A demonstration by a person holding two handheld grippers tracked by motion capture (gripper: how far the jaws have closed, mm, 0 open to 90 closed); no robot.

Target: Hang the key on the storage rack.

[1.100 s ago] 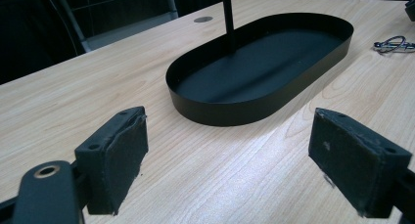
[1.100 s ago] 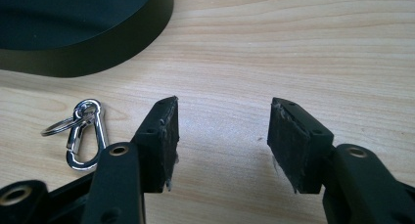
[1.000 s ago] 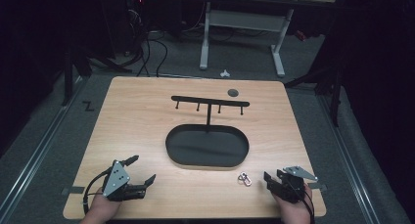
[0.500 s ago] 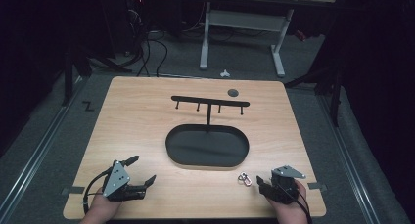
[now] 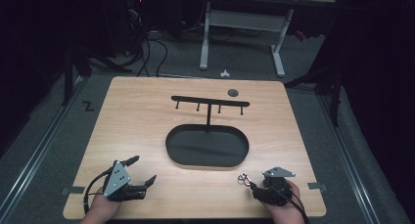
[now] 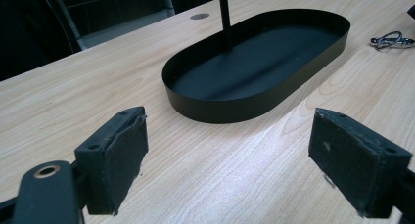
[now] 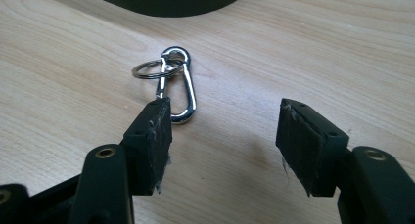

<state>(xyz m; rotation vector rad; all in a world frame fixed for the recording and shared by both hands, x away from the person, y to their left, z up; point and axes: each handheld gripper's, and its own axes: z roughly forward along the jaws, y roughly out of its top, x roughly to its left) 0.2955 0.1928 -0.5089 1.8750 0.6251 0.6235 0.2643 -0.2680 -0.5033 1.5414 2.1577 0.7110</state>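
Keyring clip (image 7: 175,85): a small silver carabiner with a split ring threaded through its eye, lying flat on the desk (image 5: 147,136) near the front right edge, just clear of the oval black tray (image 5: 207,146). It is seen in the high view (image 5: 243,178) just ahead of the right claw (image 5: 255,187). In the right gripper view (image 7: 222,145) that claw is spread wide and holds nothing; the clip's lower bend is touching or just behind the left-hand pad (image 7: 155,136), and which cannot be told from this angle.

Left claw (image 6: 225,165) is parked at the front left of the desk, also wide open and empty, pointed toward the tray. A T-shaped hook rack (image 5: 210,101) is seen rising from the tray's far end.

Step in hand is judged to be the pickup of the clip. For a sound grasp the claw should be shifted toward its left-hand pad until the clip's body is centred between the pads, then lowered close to the wood. The long sides of the carabiner should be pinched, not the loose ring, which would likely swing or slip.
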